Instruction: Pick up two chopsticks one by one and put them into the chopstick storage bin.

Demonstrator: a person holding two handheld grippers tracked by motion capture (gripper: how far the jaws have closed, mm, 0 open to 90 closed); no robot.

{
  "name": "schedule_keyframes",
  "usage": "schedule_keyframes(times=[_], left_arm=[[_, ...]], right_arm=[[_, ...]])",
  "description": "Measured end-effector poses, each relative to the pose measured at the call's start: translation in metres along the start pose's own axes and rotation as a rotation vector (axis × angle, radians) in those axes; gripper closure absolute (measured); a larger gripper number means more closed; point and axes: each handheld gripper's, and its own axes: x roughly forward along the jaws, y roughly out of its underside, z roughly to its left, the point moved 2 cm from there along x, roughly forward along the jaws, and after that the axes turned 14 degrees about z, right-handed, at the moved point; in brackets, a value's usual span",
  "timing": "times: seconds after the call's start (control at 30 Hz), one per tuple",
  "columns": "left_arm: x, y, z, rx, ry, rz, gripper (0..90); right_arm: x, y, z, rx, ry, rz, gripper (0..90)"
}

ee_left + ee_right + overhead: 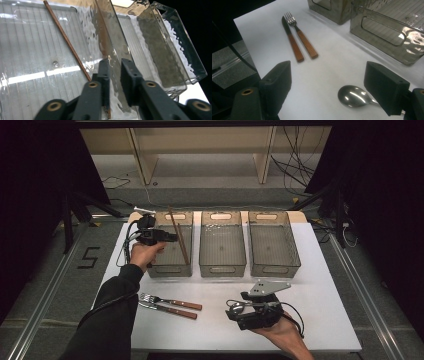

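Left gripper (115,72), jaws narrow, over the left bin (186,220) with chopsticks (179,237); right gripper (334,82) wide beside spoon (353,95): straddle the handle before closing.

Your left arm, in a dark sleeve, reaches forward and up the left side of the high view, the hand wrapped around the left hand-held gripper (159,236), which points to your right. In the left gripper view its two black jaws stand close together with only a narrow gap between them. Your right hand (280,332) sits low and near you, palm up, cradling the right hand-held gripper (329,82), whose jaws are spread wide apart.
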Motion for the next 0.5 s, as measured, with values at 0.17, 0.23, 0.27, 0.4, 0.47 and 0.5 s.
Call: schedule_keyframes(times=[0.17, 0.23, 0.27, 0.4, 0.47, 0.5], left_arm=[[-0.005, 0.000, 0.001, -0.024, -0.053, -0.007, 56.7], [-0.007, 0.000, 0.001, -0.028, -0.064, -0.009, 48.8], [-0.009, 0.001, 0.000, -0.021, -0.077, -0.011, 44.7], [-0.017, 0.003, -0.007, 0.016, -0.081, -0.030, 32.3], [-0.022, 0.006, -0.014, 0.052, -0.087, -0.038, 29.6], [-0.024, 0.008, -0.016, 0.069, -0.093, -0.041, 28.0]], right_arm=[[0.000, 0.000, 0.000, 0.001, -0.001, 0.001, 23.0], [0.000, 0.000, 0.000, 0.001, -0.002, 0.000, 23.0], [0.000, 0.000, 0.000, 0.000, -0.002, 0.001, 23.0], [0.000, 0.000, 0.000, -0.001, -0.001, -0.001, 23.0], [0.000, 0.000, -0.001, 0.002, -0.001, 0.000, 23.0], [0.000, 0.000, -0.001, 0.000, 0.000, -0.001, 23.0]])
